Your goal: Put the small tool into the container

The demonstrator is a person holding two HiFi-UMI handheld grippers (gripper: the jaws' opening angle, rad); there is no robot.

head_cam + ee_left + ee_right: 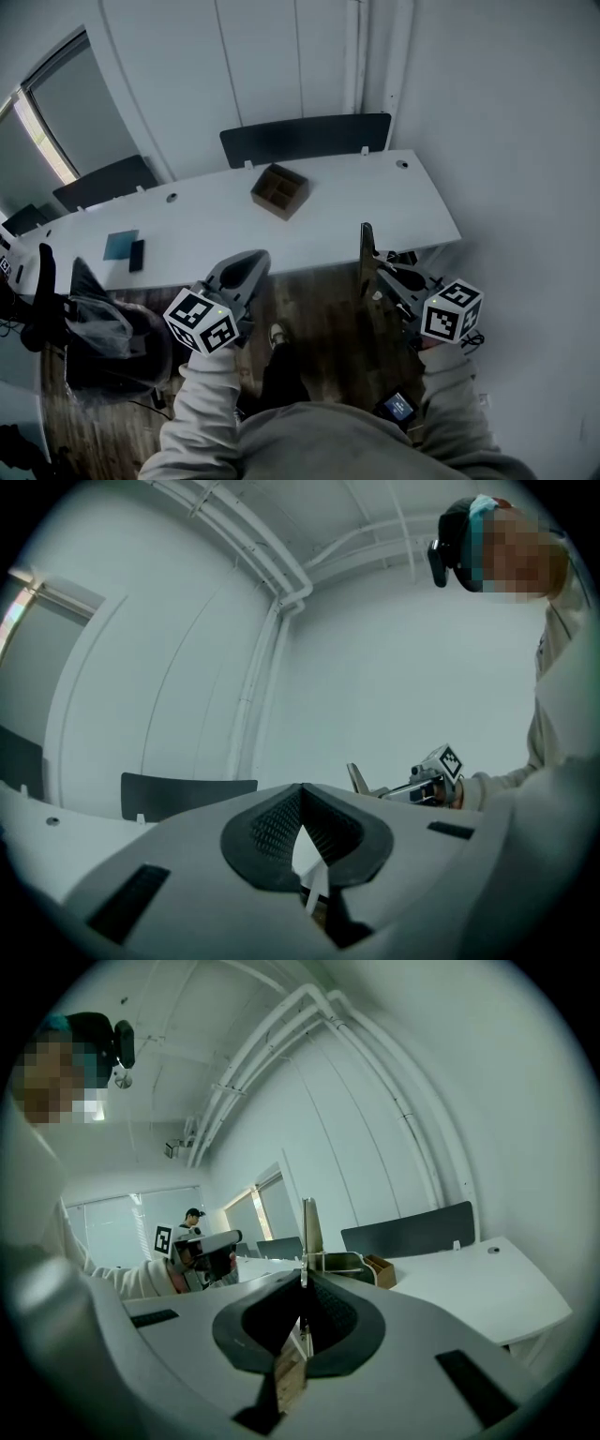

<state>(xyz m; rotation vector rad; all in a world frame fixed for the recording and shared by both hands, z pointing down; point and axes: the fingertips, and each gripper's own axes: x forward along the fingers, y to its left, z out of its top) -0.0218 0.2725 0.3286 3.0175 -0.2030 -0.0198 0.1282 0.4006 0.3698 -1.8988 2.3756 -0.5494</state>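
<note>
Small tool (309,1227) clamped upright in right gripper (302,1283), jaws pressed together on it, flat blade poking past the tips. Left gripper (300,794) closed at the tips, empty. Wooden container (279,190) on white table (375,187), well apart from tool, ahead and left.

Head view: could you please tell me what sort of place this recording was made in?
Most likely an office or meeting room. A long white desk with cable holes runs across the room, dark grey divider panels stand along its far edge, and the floor below is wood plank.
</note>
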